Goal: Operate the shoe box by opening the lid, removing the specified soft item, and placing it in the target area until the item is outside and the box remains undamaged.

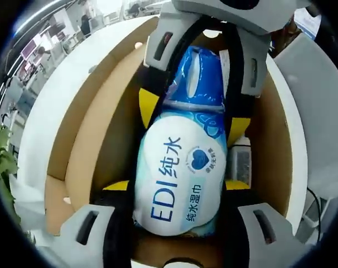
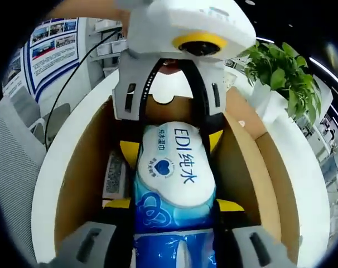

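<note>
In the left gripper view the blue-and-white wet wipes pack (image 1: 180, 173) lies lengthwise inside the open cardboard shoe box (image 1: 85, 123), and the left gripper (image 1: 177, 215), rising from 6 o'clock, has its jaws closed against the pack's white end while the right gripper (image 1: 205, 84) comes in from 12 o'clock and clamps the blue end. In the right gripper view the right gripper (image 2: 174, 223) pinches the pack's blue end at 6 o'clock, the left gripper (image 2: 174, 120) gripping the far end at 12 o'clock. The box sits on a white table (image 2: 68, 162), with a green plant (image 2: 283, 75) at 2 o'clock.
</note>
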### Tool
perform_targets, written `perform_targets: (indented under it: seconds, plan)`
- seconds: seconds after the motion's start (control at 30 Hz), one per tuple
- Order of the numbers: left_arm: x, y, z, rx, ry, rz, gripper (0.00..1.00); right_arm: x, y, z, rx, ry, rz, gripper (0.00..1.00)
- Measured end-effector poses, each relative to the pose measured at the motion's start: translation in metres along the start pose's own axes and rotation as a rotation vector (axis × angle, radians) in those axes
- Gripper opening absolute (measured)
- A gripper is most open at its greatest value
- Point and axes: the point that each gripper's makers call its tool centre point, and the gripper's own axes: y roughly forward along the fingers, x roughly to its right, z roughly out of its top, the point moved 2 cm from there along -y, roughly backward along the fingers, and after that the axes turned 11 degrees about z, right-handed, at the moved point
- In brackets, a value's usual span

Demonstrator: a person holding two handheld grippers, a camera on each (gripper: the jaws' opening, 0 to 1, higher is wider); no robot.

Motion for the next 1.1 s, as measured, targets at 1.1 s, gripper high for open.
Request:
perform_targets:
  seconds: [1.1]
  plan:
    - [0.003, 0.008, -0.002, 0.031, 0.104, 0.111, 0.63, -0.004, 0.011, 0.002, -0.074, 0.028, 0.015, 0.52]
